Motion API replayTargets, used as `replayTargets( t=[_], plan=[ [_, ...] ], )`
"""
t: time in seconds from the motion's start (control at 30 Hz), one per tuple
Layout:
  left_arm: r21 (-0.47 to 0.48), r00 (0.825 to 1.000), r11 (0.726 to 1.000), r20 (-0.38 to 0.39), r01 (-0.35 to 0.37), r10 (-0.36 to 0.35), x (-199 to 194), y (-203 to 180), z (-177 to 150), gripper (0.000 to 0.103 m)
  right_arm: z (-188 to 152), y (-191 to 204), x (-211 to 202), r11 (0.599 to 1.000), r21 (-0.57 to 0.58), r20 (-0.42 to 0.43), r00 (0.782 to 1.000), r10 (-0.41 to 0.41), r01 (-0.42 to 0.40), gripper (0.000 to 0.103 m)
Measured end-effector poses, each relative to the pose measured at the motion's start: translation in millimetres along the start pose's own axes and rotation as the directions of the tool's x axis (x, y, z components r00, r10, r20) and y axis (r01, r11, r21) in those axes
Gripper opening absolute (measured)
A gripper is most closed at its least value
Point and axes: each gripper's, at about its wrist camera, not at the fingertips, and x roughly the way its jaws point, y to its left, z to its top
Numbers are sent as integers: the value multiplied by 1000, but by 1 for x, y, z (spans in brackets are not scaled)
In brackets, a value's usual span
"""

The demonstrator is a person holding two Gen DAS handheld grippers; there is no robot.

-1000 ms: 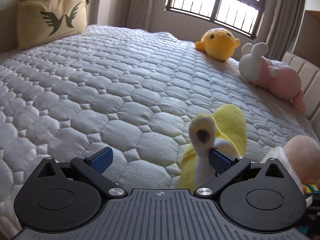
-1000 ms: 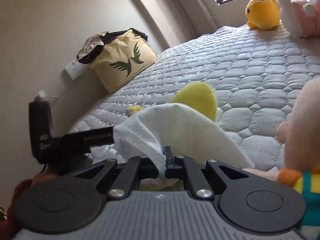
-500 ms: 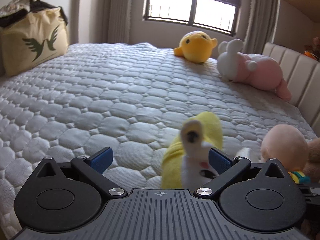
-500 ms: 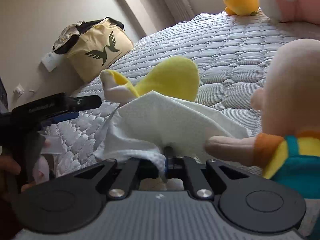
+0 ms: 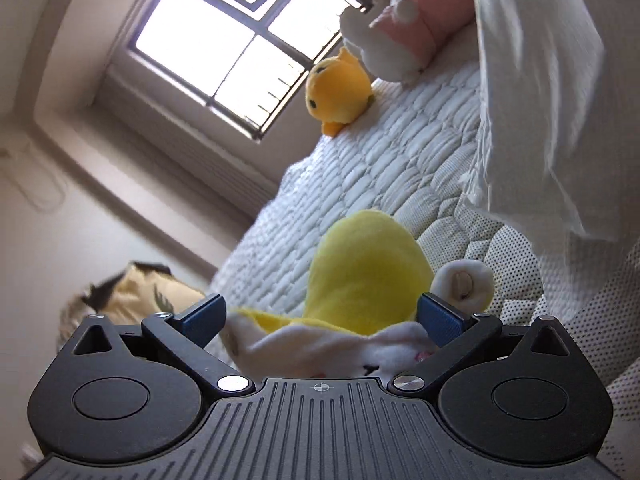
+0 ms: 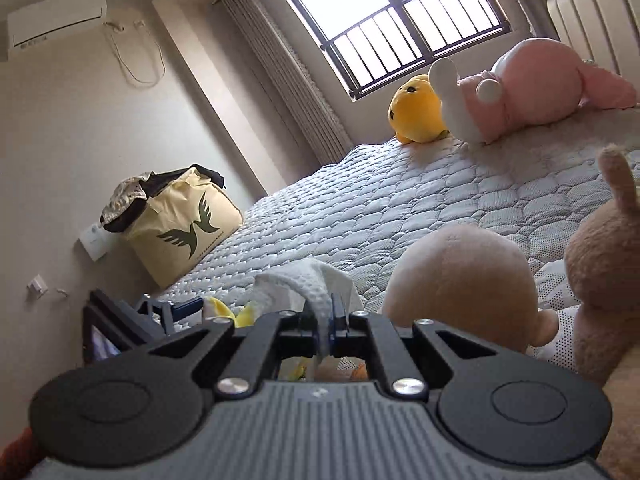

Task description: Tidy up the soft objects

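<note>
While the left gripper (image 5: 320,318) stands spread wide around the banana plush (image 5: 368,276), neither blue pad visibly presses it, so the toy counts as bracketed, not gripped. It lies on the quilted mattress (image 5: 400,160) at the near edge, directly ahead at 12 o'clock in the left wrist view.

Right gripper (image 6: 326,326): jaws clamped together on a fold of the white cloth (image 6: 316,280), which bunches up just ahead of the pads.

Risks, as judged:
- The left view is strongly tilted. If the jaws close at this angle they may catch only the loose yellow peel flap, and the soft body could slip out.
- The cloth hangs close at 1 o'clock in the left view and could drape over the plush or get pinched with it.

Orientation: the plush's long axis appears to run crosswise between the pads, roughly 9 to 3 o'clock, with the rounded white tip (image 5: 464,282) toward 3 o'clock beside the right-hand pad. Foreshortening leaves this uncertain.
</note>
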Motion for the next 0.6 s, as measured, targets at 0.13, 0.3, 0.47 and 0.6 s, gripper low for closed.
replayTargets(
  t=[0.13,0.3,0.47,0.6],
  plan=[
    [134,999,991,44,-31,25,-5,-8,-3,103,4,-11,-10,1000,28,35,999,9,-10,6],
    [240,997,970,67,-46,31,-22,-29,-4,103,11,-18,-25,999,36,78,997,22,-25,6],
    [254,988,957,99,-140,118,-7,-33,-12,103,9,-22,-25,997,72,65,997,37,-41,6],
    [68,1000,998,-9,-21,21,10,18,-9,103,1,-18,-29,999,22,34,999,25,-25,8]
  ],
)
